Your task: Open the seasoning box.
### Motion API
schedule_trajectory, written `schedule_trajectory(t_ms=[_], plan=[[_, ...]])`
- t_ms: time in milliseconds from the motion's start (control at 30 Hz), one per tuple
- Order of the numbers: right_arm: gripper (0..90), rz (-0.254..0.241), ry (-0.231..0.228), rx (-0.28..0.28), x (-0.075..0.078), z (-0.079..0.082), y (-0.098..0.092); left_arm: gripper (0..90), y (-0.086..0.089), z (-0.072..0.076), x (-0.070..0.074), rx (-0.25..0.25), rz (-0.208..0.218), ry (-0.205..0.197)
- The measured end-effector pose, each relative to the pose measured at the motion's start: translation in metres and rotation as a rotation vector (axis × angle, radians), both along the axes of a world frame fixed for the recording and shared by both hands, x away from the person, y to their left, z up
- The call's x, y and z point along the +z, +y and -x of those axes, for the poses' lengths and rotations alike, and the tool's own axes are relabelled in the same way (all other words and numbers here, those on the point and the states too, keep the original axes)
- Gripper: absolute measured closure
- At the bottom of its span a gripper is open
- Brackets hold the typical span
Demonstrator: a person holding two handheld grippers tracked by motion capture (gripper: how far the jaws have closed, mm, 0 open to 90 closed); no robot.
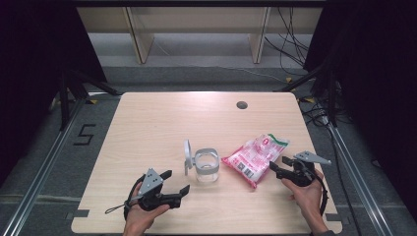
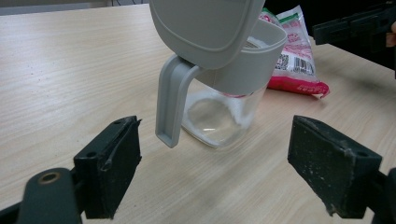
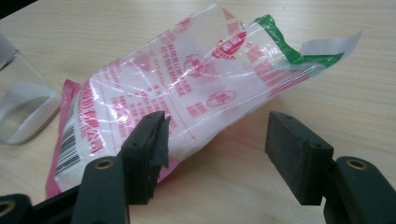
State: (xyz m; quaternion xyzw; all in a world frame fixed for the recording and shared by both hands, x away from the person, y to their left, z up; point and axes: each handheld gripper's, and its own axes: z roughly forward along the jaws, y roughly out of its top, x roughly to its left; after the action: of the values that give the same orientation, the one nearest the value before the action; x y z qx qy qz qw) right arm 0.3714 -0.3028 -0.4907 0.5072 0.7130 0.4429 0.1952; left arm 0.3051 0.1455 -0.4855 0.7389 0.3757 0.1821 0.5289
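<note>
Plastic bag (image 1: 255, 156), pink and white with a green strip at its open end, lies flat on the table (image 1: 162, 118) right of centre, its sealed pink end pointing toward seven o'clock in the high view and its mouth toward one o'clock. In the right gripper view the bag (image 3: 187, 93) is slack and crinkled, barcode at its lower left. The right gripper (image 1: 279, 166) sits just at the bag's four o'clock edge; its jaws are spread apart with nothing pinched, the left pad close against the bag's film and the right pad over bare wood. At the bag's nine o'clock, just beside it, stands a clear jar (image 1: 206, 167) with a grey collar and a grey lid (image 1: 187, 156) flipped up on its hinge; white grains line its bottom in the left gripper view (image 2: 219, 116). The left gripper (image 1: 177, 183) rests near the table's front edge, at the jar's seven o'clock, jaws wide and empty, pointing at the jar.
</note>
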Motion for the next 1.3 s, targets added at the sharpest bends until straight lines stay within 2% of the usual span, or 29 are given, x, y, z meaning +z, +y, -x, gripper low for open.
schedule_trajectory(t_ms=[33,67,133,200,233,267,367,400,433,467,500,567,600,667,700,733,767,867,900,967,1000,1033,1067,1100,1167,1200,1233,1267,1300], plan=[[38.9,-0.045,0.042,-0.031,0.0,0.001,0.003,16.5,0.0,-0.001,0.0,-0.008,0.002,-0.005],[38.9,-0.011,0.008,-0.011,-0.003,-0.005,-0.002,16.5,0.0,0.001,0.0,-0.001,-0.001,0.006],[38.9,-0.023,0.025,-0.015,-0.003,-0.008,-0.004,16.5,0.0,0.0,0.0,0.001,-0.001,0.006],[38.9,-0.047,0.027,-0.03,-0.005,-0.011,-0.005,16.5,0.0,-0.001,-0.001,-0.01,0.003,-0.005],[39.0,-0.093,0.034,-0.04,-0.005,-0.011,-0.002,16.5,0.0,-0.001,-0.001,-0.009,0.0,-0.003],[39.0,-0.08,0.019,-0.024,-0.007,-0.015,-0.003,16.5,0.0,-0.001,-0.001,-0.003,-0.013,0.004],[38.7,-0.095,0.053,-0.04,-0.01,-0.018,0.005,16.5,-0.001,-0.001,-0.001,-0.007,-0.005,0.001],[38.8,-0.062,0.044,-0.015,-0.011,-0.021,0.004,16.5,-0.001,-0.001,-0.001,-0.007,0.0,0.003],[38.5,-0.073,0.037,-0.01,-0.012,-0.023,0.007,16.5,-0.001,-0.001,-0.001,-0.005,-0.001,0.004],[38.5,-0.1,0.072,-0.025,-0.012,-0.022,0.012,16.5,-0.001,-0.001,-0.002,-0.01,0.006,0.001],[38.5,-0.062,0.053,-0.018,-0.013,-0.026,0.011,16.5,-0.001,-0.001,-0.002,-0.013,-0.003,0.001],[38.6,-0.073,0.065,-0.011,-0.014,-0.029,0.014,16.5,-0.001,-0.001,-0.002,-0.009,-0.005,0.003],[38.7,-0.054,0.059,-0.026,-0.016,-0.032,0.014,16.5,-0.001,-0.001,-0.002,-0.01,-0.004,0.003],[38.9,-0.067,0.074,-0.033,-0.017,-0.035,0.013,16.5,-0.001,-0.001,-0.002,-0.015,0.0,0.0],[39.2,-0.087,0.109,-0.067,-0.016,-0.034,0.016,16.5,-0.001,-0.001,-0.002,-0.009,-0.005,0.002],[39.4,-0.057,0.081,-0.048,-0.018,-0.038,0.013,16.5,-0.001,-0.001,-0.002,-0.011,-0.003,0.002],[39.8,-0.082,0.076,-0.048,-0.019,-0.04,0.013,16.5,-0.001,-0.001,-0.002,-0.009,-0.004,0.006],[42.9,-0.085,0.086,-0.056,-0.021,-0.043,0.013,16.5,-0.002,0.0,-0.002,-0.001,0.006,0.014],[44.0,-0.112,0.117,-0.078,-0.02,-0.041,0.016,16.5,-0.001,-0.001,-0.002,-0.01,-0.003,0.003],[45.3,-0.1,0.117,-0.091,-0.021,-0.042,0.017,16.5,-0.001,0.0,-0.002,-0.009,-0.002,0.002],[50.4,-0.08,0.1,-0.059,-0.023,-0.045,0.012,16.5,-0.001,-0.001,-0.002,-0.01,-0.004,0.002],[52.7,-0.082,0.09,-0.059,-0.024,-0.046,0.013,16.5,-0.002,-0.001,-0.002,-0.013,0.011,0.0],[54.7,-0.076,0.084,-0.058,-0.024,-0.047,0.013,16.5,-0.001,-0.001,-0.002,-0.01,-0.006,0.004],[56.9,-0.114,0.115,-0.076,-0.023,-0.045,0.016,16.5,-0.001,-0.001,-0.002,-0.01,-0.006,0.004],[63.2,-0.089,0.121,-0.074,-0.025,-0.047,0.015,16.5,-0.002,0.0,-0.003,0.001,0.012,0.018],[65.6,-0.102,0.117,-0.062,-0.025,-0.047,0.015,16.5,-0.002,0.0,-0.002,0.006,0.013,0.018],[69.3,-0.101,0.12,-0.065,-0.024,-0.048,0.016,16.5,-0.001,-0.001,-0.002,-0.01,0.009,0.0],[73.9,-0.068,0.092,-0.039,-0.025,-0.05,0.014,16.5,-0.002,0.0,-0.002,-0.005,0.007,0.003],[78.4,-0.078,0.071,-0.03,-0.026,-0.052,0.015,16.5,-0.002,0.0,-0.002,-0.005,0.007,0.004]])
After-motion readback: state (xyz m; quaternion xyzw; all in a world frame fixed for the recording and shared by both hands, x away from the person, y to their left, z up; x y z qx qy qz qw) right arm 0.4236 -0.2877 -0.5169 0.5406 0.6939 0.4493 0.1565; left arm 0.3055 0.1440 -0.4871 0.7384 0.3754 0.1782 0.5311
